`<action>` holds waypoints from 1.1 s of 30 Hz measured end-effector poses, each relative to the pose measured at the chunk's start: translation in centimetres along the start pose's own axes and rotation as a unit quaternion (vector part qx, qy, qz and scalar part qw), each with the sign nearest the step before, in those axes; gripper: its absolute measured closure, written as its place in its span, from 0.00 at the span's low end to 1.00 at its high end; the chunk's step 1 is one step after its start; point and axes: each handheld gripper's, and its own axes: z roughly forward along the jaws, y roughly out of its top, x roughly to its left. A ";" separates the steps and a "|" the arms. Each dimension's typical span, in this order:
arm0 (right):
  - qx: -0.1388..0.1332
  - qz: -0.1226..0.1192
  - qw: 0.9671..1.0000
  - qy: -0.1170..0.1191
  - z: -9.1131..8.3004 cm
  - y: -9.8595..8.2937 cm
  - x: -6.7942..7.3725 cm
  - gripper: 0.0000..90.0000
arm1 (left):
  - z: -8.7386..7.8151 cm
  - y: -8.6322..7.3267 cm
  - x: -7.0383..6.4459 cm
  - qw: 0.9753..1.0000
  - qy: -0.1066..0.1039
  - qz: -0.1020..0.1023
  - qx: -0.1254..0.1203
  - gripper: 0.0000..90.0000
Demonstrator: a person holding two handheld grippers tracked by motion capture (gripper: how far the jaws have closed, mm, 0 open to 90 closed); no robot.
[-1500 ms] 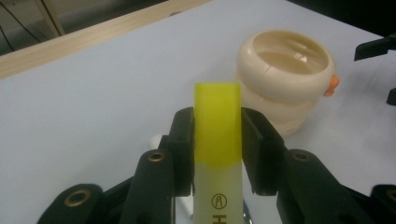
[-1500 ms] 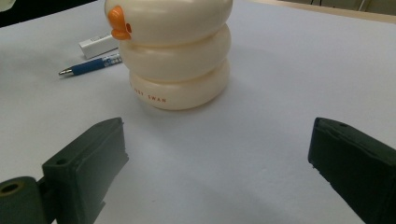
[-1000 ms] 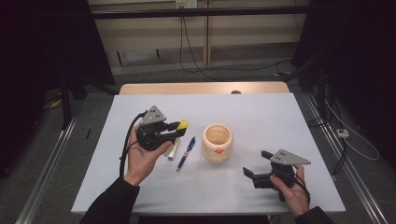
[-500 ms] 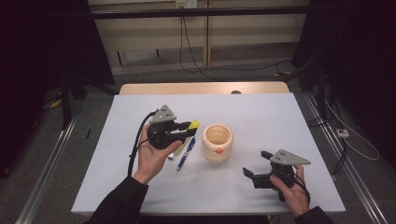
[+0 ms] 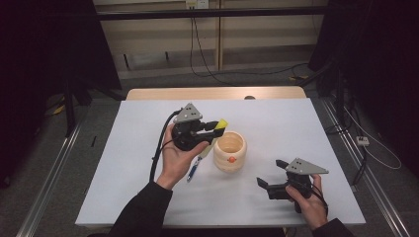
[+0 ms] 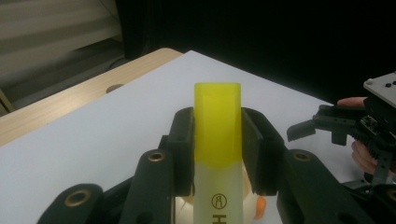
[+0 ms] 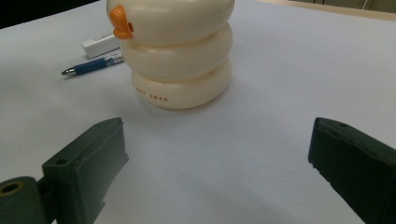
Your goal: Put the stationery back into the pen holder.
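Note:
My left gripper is raised above the table, shut on a yellow highlighter whose cap points toward the cream ringed duck-shaped cup. In the left gripper view the highlighter stands between the two black jaws, with the cup's orange beak just below. My right gripper rests low near the table's front right, open with nothing between its fingers. In the right gripper view the cup stands ahead of the spread jaws, with a blue pen to its left.
A blue pen lies on the white table left of the cup, partly under my left hand. A small white eraser lies behind the pen. Beyond the table's wooden far edge is a dark floor with cables.
My left gripper has lifted the highlighter off the table and carried it right, toward the cup. The right gripper has stayed still and open.

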 end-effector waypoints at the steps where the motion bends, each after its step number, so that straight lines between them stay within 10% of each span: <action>1: 0.001 -0.001 1.000 0.000 0.0 0.0 0.0 0.04 | 0.2 0.1 0.0 1.000 0.001 -0.001 -0.001 0.75; 33: 0.000 -0.001 1.000 0.005 0.0 0.0 0.1 0.04 | 4.0 2.2 -0.7 1.000 0.008 0.018 -0.024 0.75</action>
